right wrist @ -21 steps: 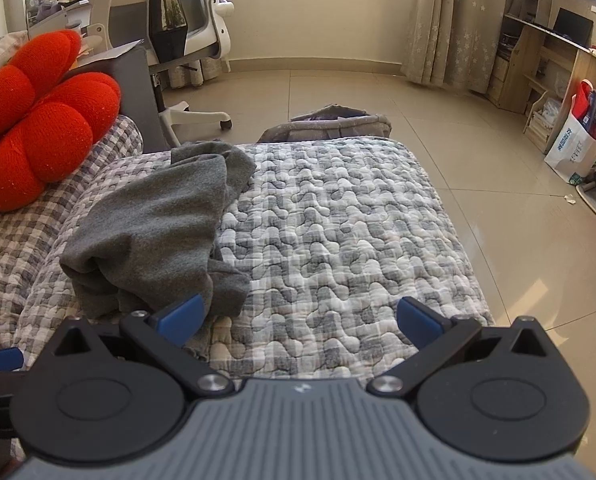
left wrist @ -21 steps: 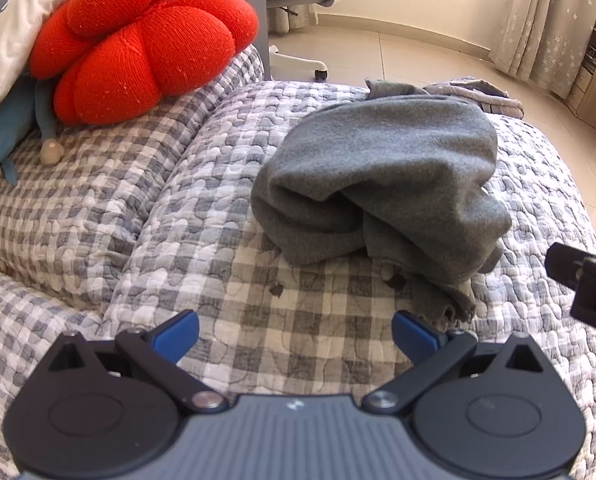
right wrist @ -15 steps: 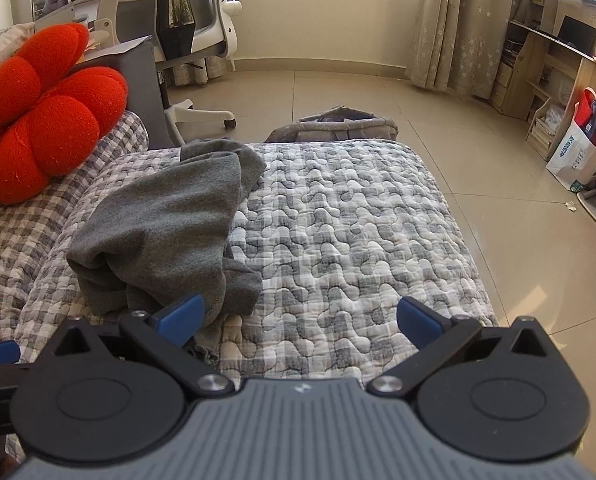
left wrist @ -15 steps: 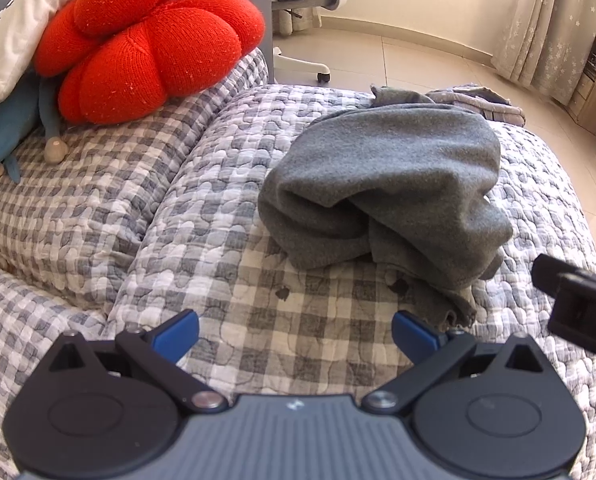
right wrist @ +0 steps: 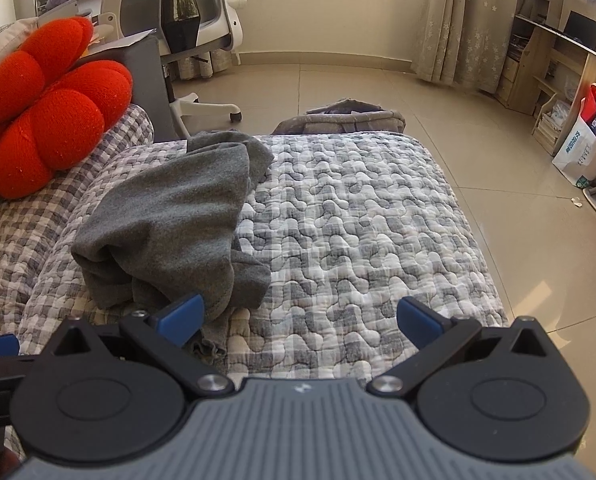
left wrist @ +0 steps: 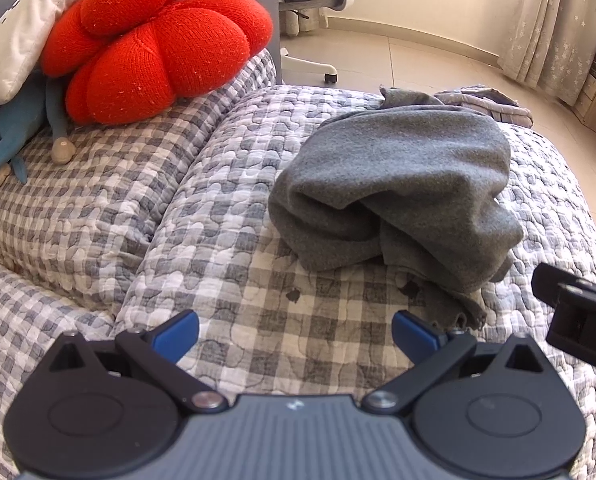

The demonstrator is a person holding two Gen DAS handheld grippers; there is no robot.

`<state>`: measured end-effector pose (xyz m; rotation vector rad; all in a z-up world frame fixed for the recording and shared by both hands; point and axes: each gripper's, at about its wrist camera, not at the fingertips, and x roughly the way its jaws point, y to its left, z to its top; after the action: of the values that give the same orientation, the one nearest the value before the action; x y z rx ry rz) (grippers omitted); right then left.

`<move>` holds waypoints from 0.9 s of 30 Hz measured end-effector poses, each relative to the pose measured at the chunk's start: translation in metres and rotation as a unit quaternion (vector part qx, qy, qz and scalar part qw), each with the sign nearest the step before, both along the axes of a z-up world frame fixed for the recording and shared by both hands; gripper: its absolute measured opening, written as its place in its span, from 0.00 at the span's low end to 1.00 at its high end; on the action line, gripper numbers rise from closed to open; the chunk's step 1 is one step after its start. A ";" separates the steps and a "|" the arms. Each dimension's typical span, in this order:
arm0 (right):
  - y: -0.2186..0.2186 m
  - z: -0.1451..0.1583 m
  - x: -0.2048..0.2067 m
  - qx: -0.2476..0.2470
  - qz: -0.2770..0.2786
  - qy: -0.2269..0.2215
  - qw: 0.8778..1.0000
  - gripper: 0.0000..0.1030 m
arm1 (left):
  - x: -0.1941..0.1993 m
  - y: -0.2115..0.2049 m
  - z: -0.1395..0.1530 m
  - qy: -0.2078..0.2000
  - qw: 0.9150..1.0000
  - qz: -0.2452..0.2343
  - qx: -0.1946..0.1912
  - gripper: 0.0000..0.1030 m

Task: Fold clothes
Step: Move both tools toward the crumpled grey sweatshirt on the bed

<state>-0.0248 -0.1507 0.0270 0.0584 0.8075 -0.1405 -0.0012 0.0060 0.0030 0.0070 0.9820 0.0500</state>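
A crumpled grey garment [left wrist: 394,196] lies in a heap on the checked bed cover [left wrist: 226,248], to the right of a big red cushion [left wrist: 154,40]. The left tongs [left wrist: 294,330] and the right tongs [right wrist: 300,318] are both spread wide, with nothing in them. Both hang over the near part of the bed, just short of the heap.

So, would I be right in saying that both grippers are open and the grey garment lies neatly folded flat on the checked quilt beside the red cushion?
Not quite: the grey garment is not folded flat; it lies in a crumpled heap, as the left wrist view shows. The rest holds: the left gripper and right gripper are open, and the garment sits on the checked quilt beside the red cushion.
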 end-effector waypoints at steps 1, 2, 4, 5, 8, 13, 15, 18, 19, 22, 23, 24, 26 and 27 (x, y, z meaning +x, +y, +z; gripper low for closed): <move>-0.001 0.000 0.001 0.001 0.002 0.001 1.000 1.00 | 0.000 0.000 0.000 0.000 1.000 0.000 0.001 1.00; -0.002 0.001 0.001 0.001 0.003 0.001 1.000 1.00 | 0.000 0.000 -0.001 0.000 1.000 -0.001 0.001 1.00; -0.002 0.001 0.001 0.001 0.005 0.001 1.000 1.00 | 0.001 -0.001 -0.001 0.001 1.000 -0.003 0.002 1.00; -0.002 0.001 0.001 0.001 0.005 0.001 1.000 1.00 | 0.001 -0.001 -0.002 0.002 1.000 -0.003 0.003 1.00; -0.002 0.000 0.000 0.001 0.005 0.000 1.000 1.00 | 0.001 -0.001 -0.002 0.001 1.000 -0.004 0.005 1.00; -0.002 0.001 0.001 0.006 0.007 -0.002 1.000 1.00 | 0.002 0.000 -0.002 0.001 1.000 -0.005 0.007 1.00; -0.002 0.001 0.000 0.006 0.008 -0.003 1.000 1.00 | 0.002 0.000 -0.002 0.001 1.000 -0.005 0.007 1.00; -0.001 0.000 0.000 0.006 0.007 -0.003 1.000 1.00 | 0.002 0.000 -0.002 0.000 1.000 -0.005 0.009 1.00; 0.000 0.000 0.000 0.006 0.008 -0.003 1.000 1.00 | 0.002 0.000 -0.002 -0.001 1.000 -0.005 0.010 1.00; 0.001 0.000 0.000 0.006 0.010 -0.004 1.000 1.00 | 0.002 0.000 -0.002 -0.001 1.000 -0.005 0.012 1.00; 0.001 0.000 0.001 0.006 0.010 -0.004 1.000 1.00 | 0.002 0.001 -0.002 -0.001 1.000 -0.005 0.012 1.00; 0.001 0.000 0.001 0.006 0.010 -0.004 1.000 1.00 | 0.002 0.001 -0.002 -0.001 1.000 -0.005 0.012 1.00; 0.001 -0.001 0.001 0.007 0.009 -0.004 1.000 1.00 | 0.002 0.002 -0.002 -0.002 1.000 -0.005 0.013 1.00; 0.000 -0.001 0.002 0.008 0.008 -0.003 1.000 1.00 | 0.002 0.002 -0.003 -0.001 1.000 -0.005 0.012 1.00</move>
<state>-0.0232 -0.1507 0.0261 0.0672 0.8026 -0.1191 0.0012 0.0081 0.0004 0.0345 0.9791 0.0520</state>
